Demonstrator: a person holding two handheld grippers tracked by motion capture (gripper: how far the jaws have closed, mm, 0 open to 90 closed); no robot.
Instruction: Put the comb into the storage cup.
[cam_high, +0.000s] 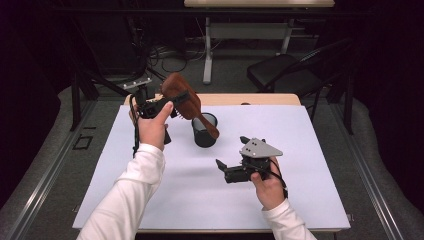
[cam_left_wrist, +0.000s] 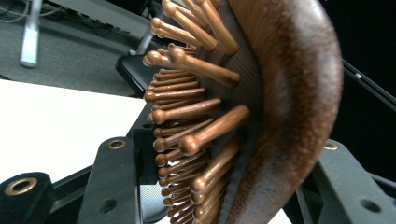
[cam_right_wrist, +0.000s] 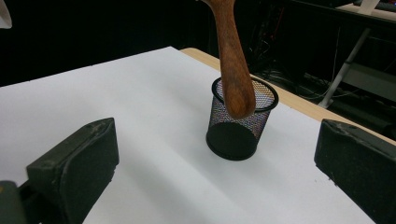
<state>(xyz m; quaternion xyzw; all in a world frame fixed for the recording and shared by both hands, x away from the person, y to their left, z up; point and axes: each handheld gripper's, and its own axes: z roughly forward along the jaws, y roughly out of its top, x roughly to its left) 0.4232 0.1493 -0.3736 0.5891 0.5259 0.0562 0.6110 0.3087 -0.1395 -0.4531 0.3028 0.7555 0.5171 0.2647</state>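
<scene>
Pinching the wooden hairbrush (cam_high: 181, 96) by its head, the left gripper (cam_high: 159, 107) holds it tilted, handle tip over the mesh cup (cam_high: 205, 131); whether the tip dips inside is hard to tell. The right gripper (cam_high: 231, 156), fingers spread and empty, rests near the cup on open white surface (cam_high: 310, 165)

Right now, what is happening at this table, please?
A person works at a table with a gripper in each hand. The left gripper is shut on the head of a wooden hairbrush and holds it tilted in the air, its handle pointing down toward a black mesh cup that stands upright on the white table. The handle tip is at the cup's rim; whether it is already inside, I cannot tell. The right gripper is open and holds nothing, a little apart from the cup.
</scene>
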